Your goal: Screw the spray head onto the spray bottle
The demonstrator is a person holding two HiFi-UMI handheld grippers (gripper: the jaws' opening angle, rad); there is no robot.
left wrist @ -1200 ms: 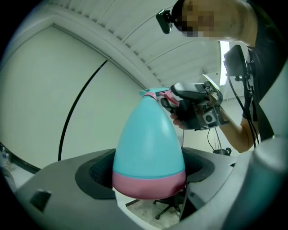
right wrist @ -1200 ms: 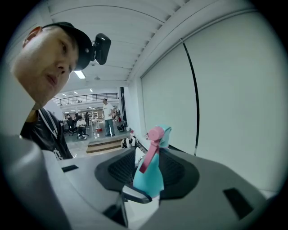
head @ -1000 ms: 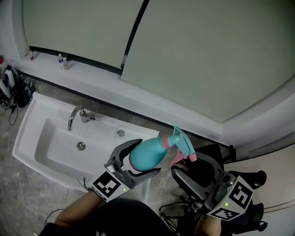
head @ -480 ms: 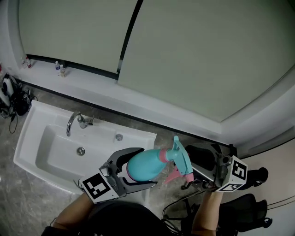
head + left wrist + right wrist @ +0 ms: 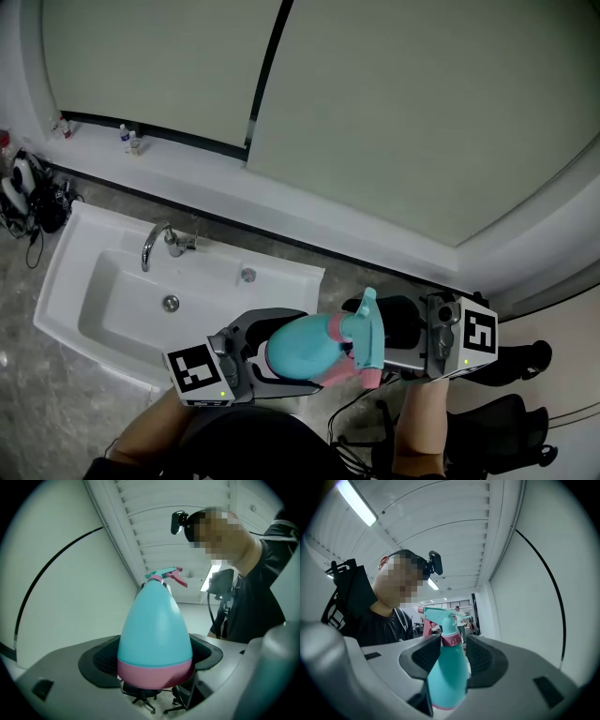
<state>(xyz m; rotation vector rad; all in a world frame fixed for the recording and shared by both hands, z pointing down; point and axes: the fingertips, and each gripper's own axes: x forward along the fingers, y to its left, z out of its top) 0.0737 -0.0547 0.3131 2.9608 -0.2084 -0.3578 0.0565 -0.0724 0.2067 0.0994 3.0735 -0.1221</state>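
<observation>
Right gripper [image 5: 451,639] now grips spray head [image 5: 438,615].

Head view: pads of right tool [image 5: 380,339] sat behind spray head [image 5: 364,328] — contact w/ collar unreadable there. Spray bottle [image 5: 300,349] covered most of left tool [image 5: 305,352]. Forearms [image 5: 422,427] were cut by bottom edge. Small bottles [image 5: 129,139] on ledge [image 5: 187,161] were too tiny to ID — dark gear [image 5: 28,202] was clipped at left edge.

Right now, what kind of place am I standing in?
Likely a washing corner of a workplace or lab: a white sink with a faucet, and small bottles on the wall ledge.
</observation>
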